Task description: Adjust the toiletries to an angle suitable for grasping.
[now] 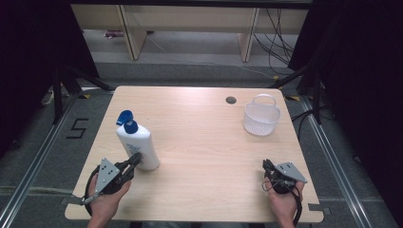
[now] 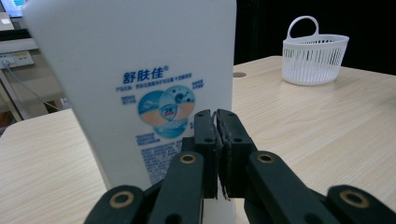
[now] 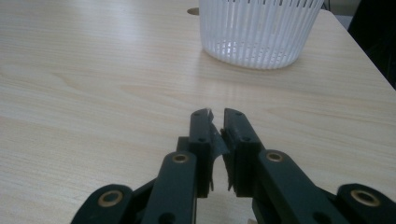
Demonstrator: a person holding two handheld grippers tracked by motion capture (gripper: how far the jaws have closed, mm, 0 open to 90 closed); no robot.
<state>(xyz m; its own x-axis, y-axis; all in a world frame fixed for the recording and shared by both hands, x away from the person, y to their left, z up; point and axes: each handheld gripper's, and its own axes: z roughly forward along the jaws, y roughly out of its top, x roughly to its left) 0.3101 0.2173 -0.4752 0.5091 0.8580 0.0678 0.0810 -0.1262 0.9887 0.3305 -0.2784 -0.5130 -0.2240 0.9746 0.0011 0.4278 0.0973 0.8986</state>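
High view: a white pump bottle [image 1: 139,144] with a blue pump head [image 1: 127,119] is standing upright at about 9 o'clock on the light wooden table [image 1: 199,142], and a white slatted plastic basket [image 1: 261,116] with a loop handle is sitting at about 2 o'clock, just right of a round cable hole [image 1: 231,100]. The left gripper [image 1: 134,160], held in the person's left hand [image 1: 107,202] at 7 o'clock, is pointing at the bottle's base; whether its tips are touching the bottle is hard to judge from here. The right gripper [image 1: 266,165] is resting at 5 o'clock, well apart from the basket.

Left gripper view: the jaws are pressing together with nothing between them, just in front of the bottle's label, whose blue print [image 2: 156,74] the high view is not resolving.

Right gripper view: the jaws are standing almost together, a narrow gap showing, empty, aimed toward the basket [image 3: 259,32].
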